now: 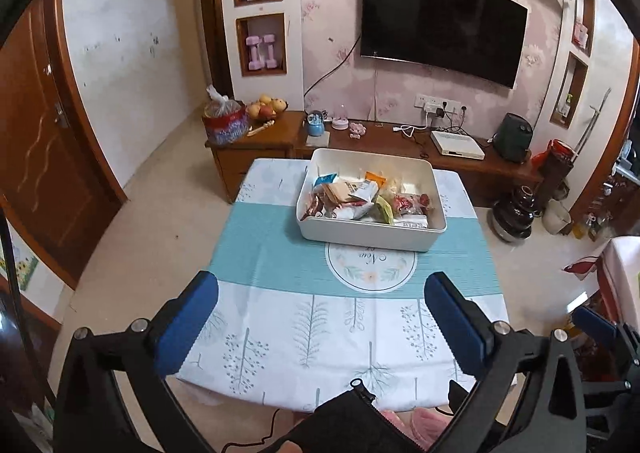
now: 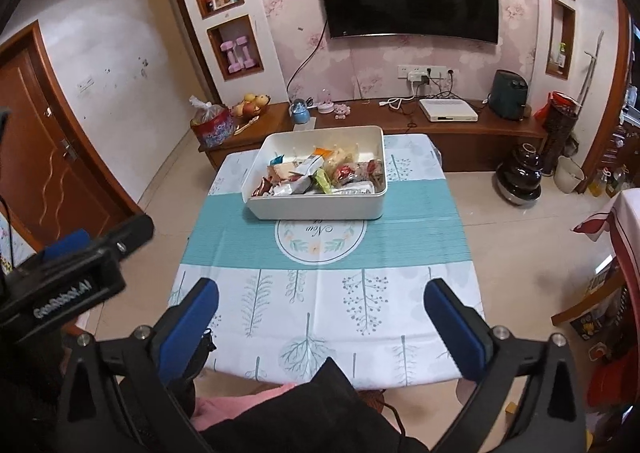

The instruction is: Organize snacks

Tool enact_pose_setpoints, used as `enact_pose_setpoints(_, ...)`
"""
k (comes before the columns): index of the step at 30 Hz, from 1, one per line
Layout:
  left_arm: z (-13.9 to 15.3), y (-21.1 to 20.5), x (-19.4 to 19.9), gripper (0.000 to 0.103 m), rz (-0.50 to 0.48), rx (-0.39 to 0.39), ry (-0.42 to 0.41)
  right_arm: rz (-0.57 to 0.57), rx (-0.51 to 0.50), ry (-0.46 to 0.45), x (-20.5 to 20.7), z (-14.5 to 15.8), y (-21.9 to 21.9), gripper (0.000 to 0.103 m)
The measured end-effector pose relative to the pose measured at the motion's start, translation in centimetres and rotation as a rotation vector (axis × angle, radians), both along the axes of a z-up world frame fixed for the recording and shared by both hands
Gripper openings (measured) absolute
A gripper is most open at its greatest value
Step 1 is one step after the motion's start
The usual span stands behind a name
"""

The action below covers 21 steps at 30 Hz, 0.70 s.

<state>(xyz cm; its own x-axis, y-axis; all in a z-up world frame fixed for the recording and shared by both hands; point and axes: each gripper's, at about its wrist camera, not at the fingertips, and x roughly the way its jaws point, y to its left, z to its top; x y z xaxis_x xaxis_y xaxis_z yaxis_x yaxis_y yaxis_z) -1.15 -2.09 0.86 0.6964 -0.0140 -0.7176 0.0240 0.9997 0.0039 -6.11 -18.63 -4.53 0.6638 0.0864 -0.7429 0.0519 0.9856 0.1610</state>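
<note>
While both handheld tongs hang wide open and empty over the near edge of the tablecloth (image 1: pixel 280 333), the left gripper (image 1: pixel 320 317) and right gripper (image 2: pixel 320 317) sit well short of the white plastic bin (image 1: pixel 372 229), which stands toward the table's far side. Heaped snack packets (image 1: pixel 360 201) fill it: light, crinkly, slippery wrappers, likely crushable, probably best pinched by a sealed edge; the stiff bin looks safest grasped at its rim.
</note>
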Motion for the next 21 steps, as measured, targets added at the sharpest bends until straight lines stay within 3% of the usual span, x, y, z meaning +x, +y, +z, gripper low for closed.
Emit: enact_pose_setpoints(21,-0.5,-0.8,2.0,0.103,-0.007,0.037,0.049,0.010,0.042,0.067,2.8,-1.1,-0.2,0.103)
